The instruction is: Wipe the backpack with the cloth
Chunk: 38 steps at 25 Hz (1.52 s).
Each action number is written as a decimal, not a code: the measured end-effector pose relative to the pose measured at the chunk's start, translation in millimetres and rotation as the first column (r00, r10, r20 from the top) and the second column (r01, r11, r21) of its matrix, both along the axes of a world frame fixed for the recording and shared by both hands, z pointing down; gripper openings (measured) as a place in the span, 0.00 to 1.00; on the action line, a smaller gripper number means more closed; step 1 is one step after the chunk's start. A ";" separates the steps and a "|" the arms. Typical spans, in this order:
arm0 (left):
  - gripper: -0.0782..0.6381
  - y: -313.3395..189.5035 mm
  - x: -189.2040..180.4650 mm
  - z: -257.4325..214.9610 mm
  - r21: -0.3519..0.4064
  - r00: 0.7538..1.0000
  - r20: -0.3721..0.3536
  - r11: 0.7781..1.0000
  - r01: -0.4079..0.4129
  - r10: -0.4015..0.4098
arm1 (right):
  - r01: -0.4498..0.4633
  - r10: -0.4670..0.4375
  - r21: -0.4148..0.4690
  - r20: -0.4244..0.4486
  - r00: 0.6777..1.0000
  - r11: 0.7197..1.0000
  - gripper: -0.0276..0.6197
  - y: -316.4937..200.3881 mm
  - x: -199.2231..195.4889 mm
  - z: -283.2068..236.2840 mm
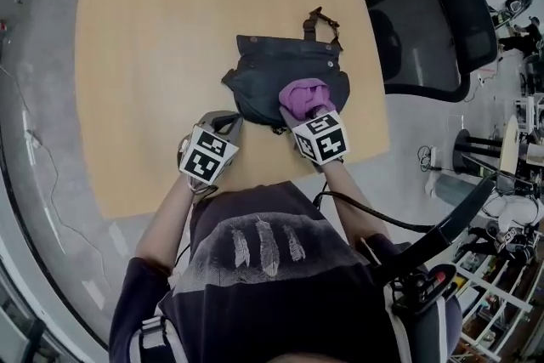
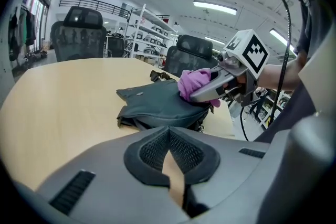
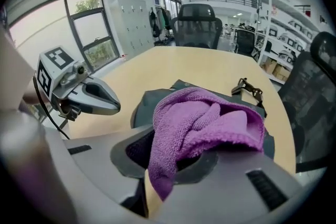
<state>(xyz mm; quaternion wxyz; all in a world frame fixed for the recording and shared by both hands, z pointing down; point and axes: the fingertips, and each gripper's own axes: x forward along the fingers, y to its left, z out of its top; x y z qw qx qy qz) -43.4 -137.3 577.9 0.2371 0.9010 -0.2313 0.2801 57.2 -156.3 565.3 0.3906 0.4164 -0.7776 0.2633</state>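
Head view: dark backpack (image 1: 272, 76) lies flat on the wooden bench (image 1: 144, 55), with the purple cloth (image 1: 304, 96) on its near right part.

Left gripper view: left claw (image 2: 169, 139) is closed, pads together with nothing between, near the backpack's near edge.

Right gripper view: right claw (image 3: 168, 160) is clamped on the cloth, which touches the backpack's top.
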 end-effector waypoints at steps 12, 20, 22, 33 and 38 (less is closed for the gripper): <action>0.12 8.7 -40.6 -1.9 0.009 0.998 0.020 0.998 0.061 -0.061 | 0.279 -0.270 -0.068 0.114 0.956 0.958 0.15 10.5 -126.6 9.9; 0.12 -1.2 -78.0 -4.4 -0.003 0.987 0.020 0.988 0.157 -0.157 | 0.220 -0.209 -0.008 0.288 0.935 0.975 0.15 -2.3 -128.2 -24.4; 0.12 -4.0 -77.1 -3.0 -0.002 0.988 0.024 0.988 0.155 -0.154 | 0.114 -0.111 0.016 0.383 0.917 0.993 0.15 -11.3 -96.3 -52.2; 0.12 -9.4 -17.2 -19.0 0.037 0.999 0.037 0.999 0.026 -0.028 | -0.370 0.352 0.228 0.118 0.929 0.901 0.15 -53.3 171.9 -93.8; 0.12 -5.4 -9.5 -16.8 0.033 0.997 0.072 0.999 0.035 -0.037 | -0.329 0.333 0.087 -0.033 0.942 0.940 0.15 -68.4 187.1 -11.5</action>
